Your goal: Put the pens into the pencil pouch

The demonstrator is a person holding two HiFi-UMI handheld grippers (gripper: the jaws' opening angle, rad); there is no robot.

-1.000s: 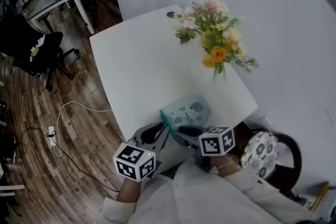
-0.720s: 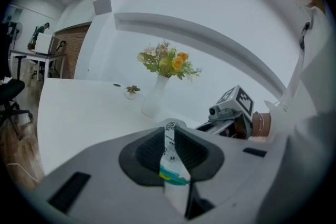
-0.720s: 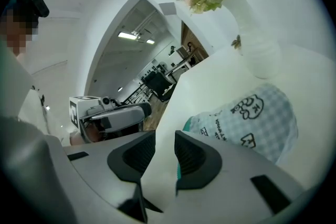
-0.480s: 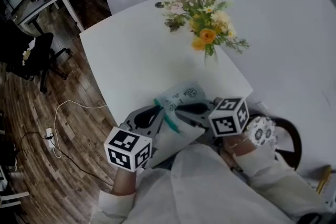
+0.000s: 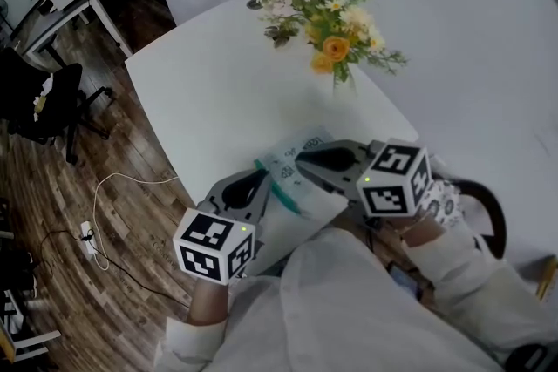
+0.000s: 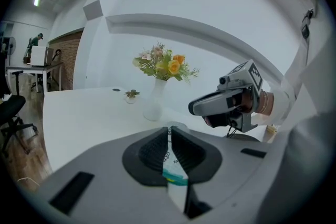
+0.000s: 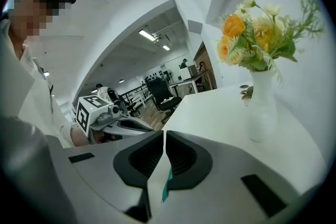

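The pencil pouch point(image 5: 301, 200), pale with a teal zipper, hangs between my two grippers over the near edge of the white table point(image 5: 209, 91). My left gripper point(image 5: 260, 173) pinches its left edge, and in the left gripper view the left gripper point(image 6: 169, 135) has its jaws closing with the pouch point(image 6: 176, 186) pressed between the pads. My right gripper point(image 5: 303, 159) pinches the opposite edge. The right gripper view shows the right gripper point(image 7: 164, 137) also closing, with the pouch fabric point(image 7: 156, 186) squeezed in the slit. No pens are in view.
A white vase of orange and pink flowers point(image 5: 330, 23) stands at the table's far right, with a small dark object point(image 5: 255, 3) at the far corner. A chair with a patterned cushion point(image 5: 446, 198) is at the right. On the wooden floor at the left are an office chair point(image 5: 44, 100) and a cable point(image 5: 105, 205).
The right gripper has risen and rolled, lifting its side of the pouch. The left gripper rose a little. Both jaws have narrowed onto the pouch edges.
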